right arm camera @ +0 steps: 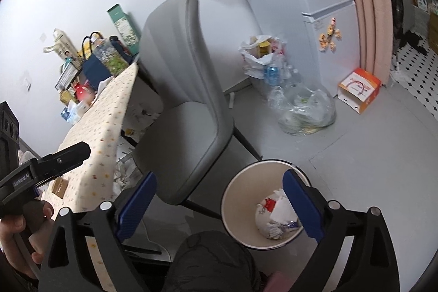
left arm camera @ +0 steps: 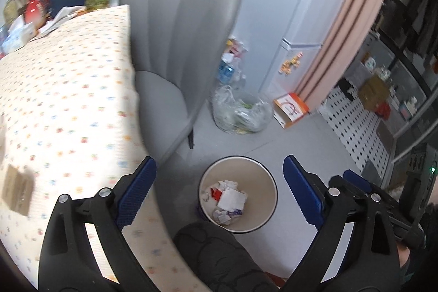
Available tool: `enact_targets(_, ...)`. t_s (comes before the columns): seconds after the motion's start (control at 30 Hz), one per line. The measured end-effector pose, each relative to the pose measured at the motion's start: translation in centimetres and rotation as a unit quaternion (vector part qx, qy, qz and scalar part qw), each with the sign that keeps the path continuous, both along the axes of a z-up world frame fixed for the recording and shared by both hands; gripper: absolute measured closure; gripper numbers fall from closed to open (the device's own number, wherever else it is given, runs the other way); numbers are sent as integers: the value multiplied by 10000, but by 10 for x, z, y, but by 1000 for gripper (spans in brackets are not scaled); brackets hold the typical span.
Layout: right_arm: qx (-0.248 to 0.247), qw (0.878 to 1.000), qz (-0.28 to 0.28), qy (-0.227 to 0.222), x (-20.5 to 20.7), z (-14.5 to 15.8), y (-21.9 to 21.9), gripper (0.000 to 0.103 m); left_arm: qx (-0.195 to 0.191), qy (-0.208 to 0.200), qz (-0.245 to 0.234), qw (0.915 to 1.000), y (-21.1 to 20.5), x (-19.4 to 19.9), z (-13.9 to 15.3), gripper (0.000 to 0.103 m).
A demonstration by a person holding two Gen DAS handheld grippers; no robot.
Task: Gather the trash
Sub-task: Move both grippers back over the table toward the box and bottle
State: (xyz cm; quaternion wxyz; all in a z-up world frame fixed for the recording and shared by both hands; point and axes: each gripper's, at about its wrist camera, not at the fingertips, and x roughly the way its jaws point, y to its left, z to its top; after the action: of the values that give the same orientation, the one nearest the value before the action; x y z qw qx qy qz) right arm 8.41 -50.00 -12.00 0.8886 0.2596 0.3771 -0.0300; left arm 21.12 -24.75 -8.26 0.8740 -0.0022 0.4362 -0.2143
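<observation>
A round cream waste bin (left arm camera: pixel 269 189) stands on the grey floor and holds crumpled white paper and a red wrapper (left arm camera: pixel 227 199). My left gripper (left arm camera: pixel 219 190) is open and empty, high above the bin beside the table. My right gripper (right arm camera: pixel 219 207) is open and empty, also above the bin (right arm camera: pixel 235 199), with its right finger over the bin's mouth. The trash inside shows in the right wrist view (right arm camera: pixel 276 218). A small brown cardboard piece (left arm camera: pixel 17 193) lies on the dotted tablecloth (left arm camera: pixel 68 89); it also shows in the right wrist view (right arm camera: pixel 59 186).
A grey chair (right arm camera: pixel 186 89) stands between table and bin. A clear bag of rubbish (left arm camera: pixel 242 111), bottles (right arm camera: pixel 273 73), an orange box (right arm camera: pixel 358 89) and a white fridge (right arm camera: pixel 323 26) are beyond. Clutter fills the table's far end (left arm camera: pixel 41 4). My knee (left arm camera: pixel 219 259) is below.
</observation>
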Motion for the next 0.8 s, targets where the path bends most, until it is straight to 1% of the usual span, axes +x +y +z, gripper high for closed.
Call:
enact_targets(0.13,-81,9998,154,-97,7,14,20,8,-124,-85,257,9996,29,-1,9,9)
enact_targets(0.37,-198,9983,539,-115,19,29,56,8,-335,-186,706,9968,80,-6,18,9)
enact_targets(0.57,-247,9934,1101,-187,32,44,106,8,-524,-299,1140,9916,130,-12,25,9)
enact_targets(0.73,-293,9869,1569,-248,40,56,150,14,-698,-317,1558,9848,178,-19,25,9)
enact_targets(0.8,-304,9850,1681,-249,44,58,164,17,-738,-317,1676,9826,192,-23,24,9)
